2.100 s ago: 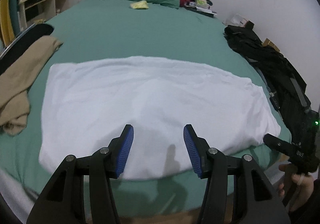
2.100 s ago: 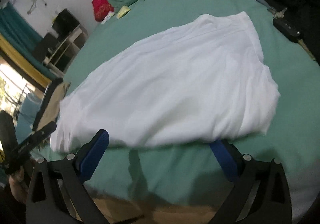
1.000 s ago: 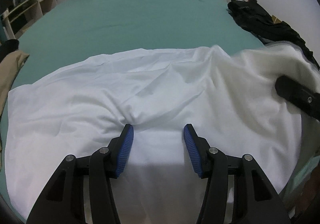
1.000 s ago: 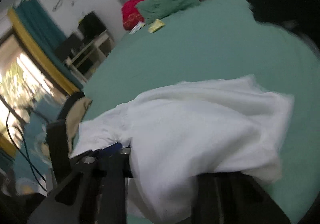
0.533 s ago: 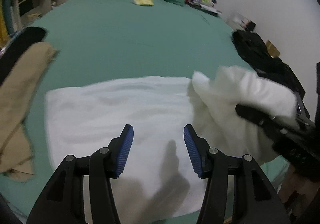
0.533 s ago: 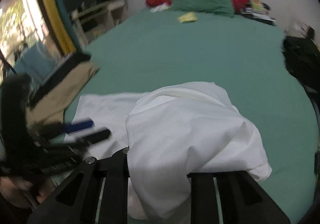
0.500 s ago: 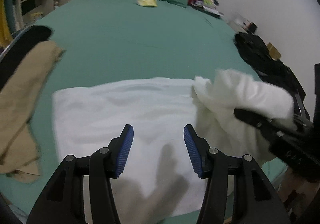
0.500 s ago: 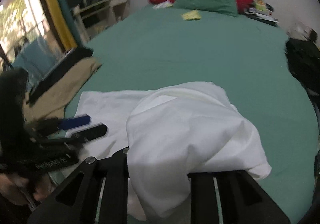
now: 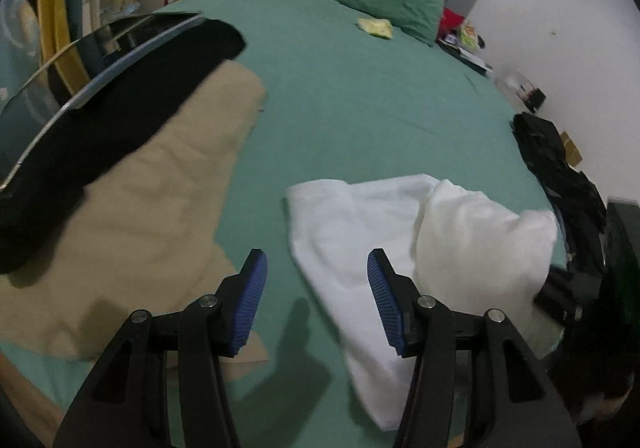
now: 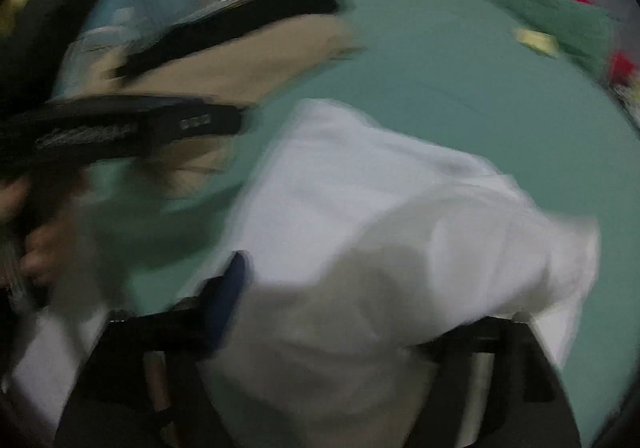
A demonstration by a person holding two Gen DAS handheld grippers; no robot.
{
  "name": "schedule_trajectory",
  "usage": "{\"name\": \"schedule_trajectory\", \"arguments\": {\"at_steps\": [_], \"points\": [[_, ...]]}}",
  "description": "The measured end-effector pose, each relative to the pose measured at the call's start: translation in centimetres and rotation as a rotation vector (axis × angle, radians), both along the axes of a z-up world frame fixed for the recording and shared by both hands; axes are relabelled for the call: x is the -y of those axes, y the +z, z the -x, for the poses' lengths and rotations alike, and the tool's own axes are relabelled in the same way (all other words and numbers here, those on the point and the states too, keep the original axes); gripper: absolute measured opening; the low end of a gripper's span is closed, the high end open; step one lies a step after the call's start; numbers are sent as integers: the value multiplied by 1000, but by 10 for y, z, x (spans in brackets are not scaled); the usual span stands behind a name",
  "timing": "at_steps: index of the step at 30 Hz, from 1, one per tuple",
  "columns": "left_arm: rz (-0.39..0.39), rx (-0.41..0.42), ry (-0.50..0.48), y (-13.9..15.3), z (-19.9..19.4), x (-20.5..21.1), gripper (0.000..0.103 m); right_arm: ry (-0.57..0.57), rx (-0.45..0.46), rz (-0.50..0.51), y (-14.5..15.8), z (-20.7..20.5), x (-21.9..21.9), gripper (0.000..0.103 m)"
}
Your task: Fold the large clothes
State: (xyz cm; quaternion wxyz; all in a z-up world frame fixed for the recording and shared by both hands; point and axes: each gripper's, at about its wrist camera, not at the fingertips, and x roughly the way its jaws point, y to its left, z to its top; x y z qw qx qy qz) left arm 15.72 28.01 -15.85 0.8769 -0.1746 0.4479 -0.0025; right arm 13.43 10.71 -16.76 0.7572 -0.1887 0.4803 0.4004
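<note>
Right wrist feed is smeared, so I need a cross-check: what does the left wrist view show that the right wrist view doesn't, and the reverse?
Left wrist only: the left tool open and empty over the green sheet, and a black clothes pile at the bed's edge.
Right wrist only: the right tool, its jaws just opened, white garment draped between them, and a hand.
Both: the white garment, the tan garment, the green pillow.

Bare sheet [image 9: 360, 95] ahead; tan garment [image 9: 160, 207] crowds left.
</note>
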Motion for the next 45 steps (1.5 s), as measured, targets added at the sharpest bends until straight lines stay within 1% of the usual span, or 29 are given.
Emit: {"name": "schedule_trajectory", "arguments": {"at_steps": [1, 3, 5, 6, 8, 11, 13, 15, 18, 19, 21, 22, 23, 24, 26, 28, 30, 31, 32, 34, 35, 36, 37, 38, 39, 40, 41, 43, 45], "points": [[0, -4, 2, 0, -1, -4, 55, 47, -11, -7, -2, 8, -8, 95], [2, -8, 2, 1, -1, -7, 55, 120, -51, -19, -12, 20, -20, 95], [1, -10, -11, 4, -4, -7, 55, 147, -135, -38, -28, 26, -23, 95], [-5, -11, -20, 6, -3, -6, 55, 144, -131, -31, -31, 30, -22, 95], [-13, -6, -65, 10, -6, 4, 55, 160, -70, -38, -25, 42, -13, 95], [31, -11, -146, 8, -17, 27, 55, 161, -23, -60, -8, 52, 12, 95], [31, -33, -198, 3, -23, 47, 56, 119, -11, -70, 3, 52, 40, 95], [-17, -55, -242, -7, -28, 65, 56, 63, -10, -90, 12, 48, 69, 95], [-139, -112, -288, -28, -38, 84, 56, -61, -18, -159, 26, 32, 123, 95], [-170, -139, -294, -38, -43, 89, 56, -129, -15, -186, 31, 20, 145, 95], [-184, -191, -302, -56, -50, 90, 54, -241, -4, -223, 34, 3, 175, 95], [-167, -186, -300, -60, -52, 89, 38, -318, -12, -254, 31, -7, 196, 95], [-155, -172, -296, -59, -54, 88, 5, -375, -31, -273, 26, -16, 210, 95], [-153, -158, -285, -56, -55, 86, 4, -427, -63, -297, 17, -25, 223, 95], [-154, -75, -211, -42, -52, 73, 4, -475, -129, -357, 2, -38, 234, 95], [-148, -22, -130, -29, -47, 55, 4, -477, -215, -433, -20, -41, 234, 95], [-126, 3, -53, -24, -39, 39, 4, -465, -313, -493, -43, -44, 226, 95], [-121, 0, -27, -24, -36, 33, 4, -460, -374, -520, -57, -46, 221, 95], [-115, -17, 1, -28, -34, 27, 4, -462, -409, -534, -67, -43, 213, 95], [-80, -57, 37, -37, -31, 20, 4, -450, -339, -535, -69, -36, 200, 95], [-56, -86, 49, -42, -31, 17, 4, -439, -334, -527, -69, -35, 194, 87], [-46, -100, 57, -45, -29, 18, 4, -429, -338, -529, -69, -35, 189, 68], [-45, -102, 68, -45, -28, 17, 4, -437, -363, -516, -69, -37, 183, 43], [-43, -94, 74, -43, -25, 18, 9, -447, -372, -511, -70, -39, 186, 36], [-41, -85, 76, -38, -22, 21, 12, -446, -366, -516, -67, -38, 187, 32], [-42, -75, 80, -35, -20, 22, 21, -443, -349, -504, -62, -36, 189, 28], [-42, -65, 83, -30, -17, 23, 33, -443, -324, -475, -55, -34, 191, 26], [-26, -44, 78, -23, -10, 22, 39, -441, -299, -436, -47, -38, 191, 24], [-3, -25, 63, -16, -1, 28, 40, -450, -259, -395, -32, -34, 204, 24]]}}
